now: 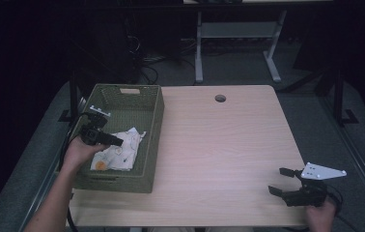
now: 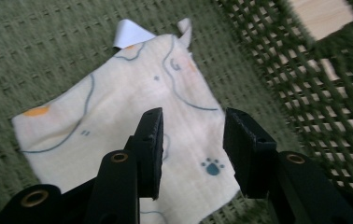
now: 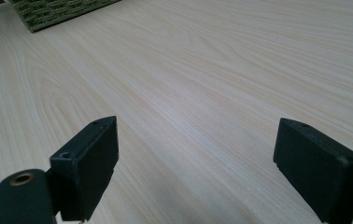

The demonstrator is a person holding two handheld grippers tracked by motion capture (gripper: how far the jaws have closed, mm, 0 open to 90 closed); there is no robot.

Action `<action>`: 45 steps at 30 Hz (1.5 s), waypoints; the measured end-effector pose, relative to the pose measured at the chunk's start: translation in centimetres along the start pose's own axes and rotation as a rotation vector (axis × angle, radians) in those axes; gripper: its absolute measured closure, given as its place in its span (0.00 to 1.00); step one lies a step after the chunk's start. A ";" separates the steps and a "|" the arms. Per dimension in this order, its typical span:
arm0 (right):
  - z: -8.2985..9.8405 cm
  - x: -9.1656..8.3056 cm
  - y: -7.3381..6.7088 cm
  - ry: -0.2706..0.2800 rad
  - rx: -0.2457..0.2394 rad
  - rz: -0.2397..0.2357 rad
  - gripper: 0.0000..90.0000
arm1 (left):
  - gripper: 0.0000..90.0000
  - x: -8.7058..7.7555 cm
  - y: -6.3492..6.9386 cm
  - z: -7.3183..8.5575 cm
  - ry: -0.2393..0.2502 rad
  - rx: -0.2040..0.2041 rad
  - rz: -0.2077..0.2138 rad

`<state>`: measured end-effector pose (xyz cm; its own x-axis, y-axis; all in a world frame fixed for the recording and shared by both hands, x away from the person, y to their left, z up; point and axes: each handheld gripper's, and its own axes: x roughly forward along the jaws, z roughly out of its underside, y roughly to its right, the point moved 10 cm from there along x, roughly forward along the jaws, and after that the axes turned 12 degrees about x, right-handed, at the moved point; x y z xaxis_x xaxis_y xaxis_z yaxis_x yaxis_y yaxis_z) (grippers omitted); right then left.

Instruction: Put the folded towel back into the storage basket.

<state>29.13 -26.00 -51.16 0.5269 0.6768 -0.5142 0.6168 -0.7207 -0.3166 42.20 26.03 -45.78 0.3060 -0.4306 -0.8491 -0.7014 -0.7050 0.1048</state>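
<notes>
A cream cloth [image 1: 118,151] printed with blue lines, a paw mark and orange patches lies folded on the floor of a green woven basket [image 1: 154,126] at the table's left. My left gripper [image 1: 115,141] hovers over the cloth inside the basket. In the left gripper view the cloth [image 2: 118,116] lies below the jaws, and my left gripper [image 2: 191,140] is open with nothing between its pads. My right gripper [image 1: 282,181] rests near the table's front right corner. Its jaws stand wide apart over bare wood in the right gripper view [image 3: 195,158].
The light wooden table [image 1: 229,145] has a round cable hole [image 1: 220,98] near its far edge. A corner of the basket [image 3: 58,11] shows at the top left of the right gripper view. Desk legs and cables stand on the dark floor beyond the table.
</notes>
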 end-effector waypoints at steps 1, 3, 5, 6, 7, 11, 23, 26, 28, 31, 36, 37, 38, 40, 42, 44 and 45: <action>0.0 0.0 -0.1 -0.002 0.003 -0.002 0.15 | 0.64 -0.1 0.2 -0.1 0.017 -0.006 0.005; 0.1 0.1 -0.1 -0.003 0.003 -0.003 0.15 | 0.63 -0.4 0.6 -0.2 0.041 0.000 0.016; 0.1 0.1 -0.1 -0.002 0.003 -0.005 0.15 | 0.63 -0.8 1.0 -0.3 0.075 0.005 0.033; 0.1 0.2 -0.1 0.000 0.005 -0.004 0.15 | 0.62 -1.0 1.2 -0.5 0.102 -0.003 0.041; 0.1 0.2 -0.1 -0.001 0.006 0.000 0.15 | 0.62 -1.2 1.4 -0.5 0.120 -0.005 0.048; 0.0 0.3 -0.1 -0.003 0.006 -0.004 0.15 | 0.61 -1.5 1.9 -0.6 0.165 -0.005 0.065; 0.0 0.4 -0.2 0.000 0.010 -0.009 0.15 | 0.55 -3.2 3.4 -1.3 0.315 -0.034 0.172; 0.0 0.4 -0.2 0.001 0.009 -0.012 0.15 | 0.53 -3.7 4.0 -1.7 0.364 -0.047 0.208; 0.0 0.4 -0.3 0.001 0.010 -0.013 0.15 | 0.53 -3.8 4.2 -1.8 0.376 -0.048 0.219; 0.0 0.4 -0.3 0.001 0.012 -0.014 0.15 | 0.53 -3.9 4.6 -2.0 0.381 -0.036 0.222; -0.1 0.3 -0.3 0.006 0.009 -0.015 0.15 | 0.53 -4.2 5.7 -2.5 0.395 -0.001 0.238; -0.1 0.3 -0.3 0.005 0.009 -0.015 0.15 | 0.53 -4.3 6.0 -2.7 0.399 0.010 0.243; -0.1 0.3 -0.3 0.006 0.009 -0.014 0.15 | 0.53 -4.4 6.3 -2.9 0.406 0.017 0.244; -0.1 0.3 -0.3 0.007 0.010 -0.014 0.15 | 0.53 -4.5 6.7 -3.0 0.405 0.033 0.243; 0.0 0.3 -0.3 0.005 0.009 -0.016 0.15 | 0.53 -4.6 7.1 -3.3 0.412 0.043 0.245; 0.0 0.3 -0.3 0.003 0.010 -0.016 0.15 | 0.53 -4.6 7.6 -3.5 0.413 0.056 0.248; 0.0 0.3 -0.4 0.004 0.010 -0.017 0.15 | 0.53 -4.5 7.8 -3.6 0.412 0.065 0.252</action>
<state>29.09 -25.51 -51.21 0.5192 0.6892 -0.5054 0.6198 -0.7108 -0.3325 37.66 20.45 -39.23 0.3413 -0.7799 -0.5247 -0.8212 -0.5190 0.2372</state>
